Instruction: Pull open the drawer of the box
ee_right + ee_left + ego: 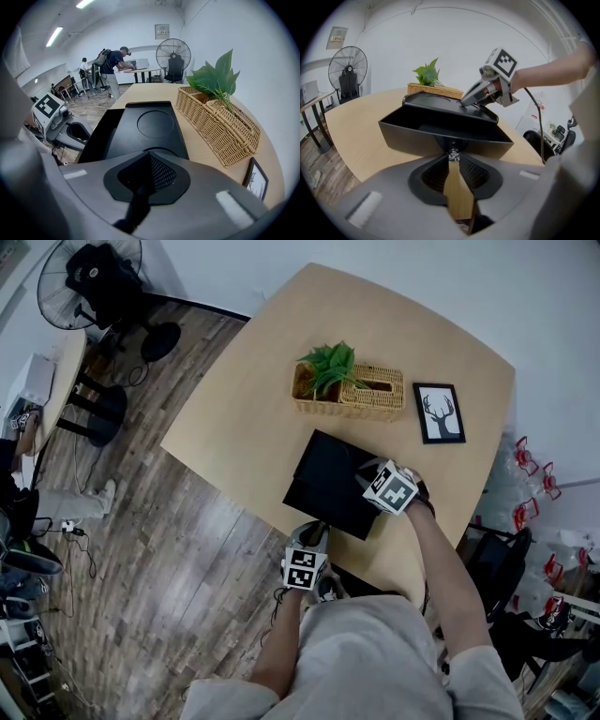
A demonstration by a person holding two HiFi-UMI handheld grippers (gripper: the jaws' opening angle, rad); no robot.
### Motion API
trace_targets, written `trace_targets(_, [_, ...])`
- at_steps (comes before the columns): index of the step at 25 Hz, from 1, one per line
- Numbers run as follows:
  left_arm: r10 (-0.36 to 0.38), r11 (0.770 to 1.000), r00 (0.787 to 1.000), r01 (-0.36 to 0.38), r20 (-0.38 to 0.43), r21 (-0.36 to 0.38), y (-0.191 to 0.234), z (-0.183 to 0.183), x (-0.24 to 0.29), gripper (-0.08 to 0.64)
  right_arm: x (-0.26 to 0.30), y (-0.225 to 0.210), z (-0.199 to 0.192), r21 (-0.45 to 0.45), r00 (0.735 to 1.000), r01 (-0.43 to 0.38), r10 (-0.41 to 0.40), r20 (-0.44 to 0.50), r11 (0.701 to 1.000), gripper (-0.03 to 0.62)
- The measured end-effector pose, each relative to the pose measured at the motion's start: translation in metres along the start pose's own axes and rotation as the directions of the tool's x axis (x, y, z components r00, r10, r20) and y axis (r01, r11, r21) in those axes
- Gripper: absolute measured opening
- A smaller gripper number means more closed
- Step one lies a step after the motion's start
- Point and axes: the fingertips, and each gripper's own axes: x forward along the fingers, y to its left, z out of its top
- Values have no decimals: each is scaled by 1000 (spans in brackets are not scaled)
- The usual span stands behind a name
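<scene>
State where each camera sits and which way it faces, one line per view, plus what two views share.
Head view: on the person's head, facing steeply down at the table, black box and wicker basket; both forearms, left gripper and right gripper show.
Left gripper view: on the left gripper, facing the open drawer, jaws shut on its knob; the right forearm shows.
Right gripper view: on the right gripper, facing along the box top, jaws together; the left gripper shows.
Shared: both gripper views show the plant.

I see a light wooden counter (244, 418) carrying the black box (323, 474), a wicker basket (370, 395) and a framed deer picture (439, 412).
</scene>
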Motion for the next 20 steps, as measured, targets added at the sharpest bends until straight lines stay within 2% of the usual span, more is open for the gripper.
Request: trace_targets(20, [20, 1000, 1000, -20, -8, -2, 1, -15, -16, 127, 0, -1, -1, -20, 1000, 27, -27, 7, 999, 2])
